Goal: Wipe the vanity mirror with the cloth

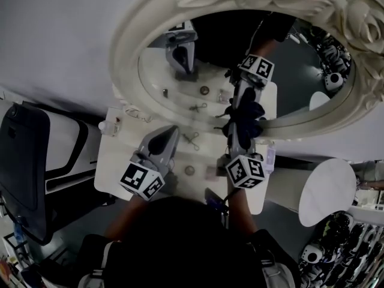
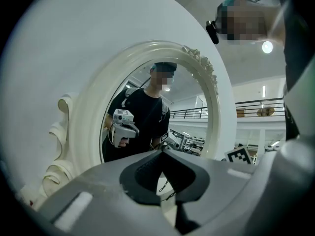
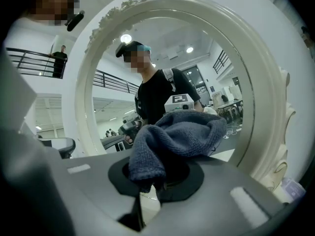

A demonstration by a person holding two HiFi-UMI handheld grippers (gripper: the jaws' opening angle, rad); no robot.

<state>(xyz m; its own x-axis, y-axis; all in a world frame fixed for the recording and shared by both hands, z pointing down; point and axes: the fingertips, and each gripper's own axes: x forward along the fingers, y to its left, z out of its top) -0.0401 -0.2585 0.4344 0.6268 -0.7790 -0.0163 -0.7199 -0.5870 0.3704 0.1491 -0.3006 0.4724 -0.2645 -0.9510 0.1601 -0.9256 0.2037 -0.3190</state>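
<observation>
Clamping the cloth [image 3: 177,132] at mid-frame to wipe the mirror [image 1: 127,53], the right gripper [image 3: 155,175] leads; the left gripper [image 2: 165,182] hangs shut, empty.

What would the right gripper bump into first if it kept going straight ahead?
Most likely the mirror: the right gripper points at its glass, and the cloth bunched in it would touch first. How close it is, I can't tell.

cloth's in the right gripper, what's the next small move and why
Probably ease the right gripper forward until the cloth presses flat on the glass. The gripper is shut on the cloth, which bunches up past its tips and faces the vanity mirror near the lower edge. Contact with the glass can't be confirmed.
</observation>
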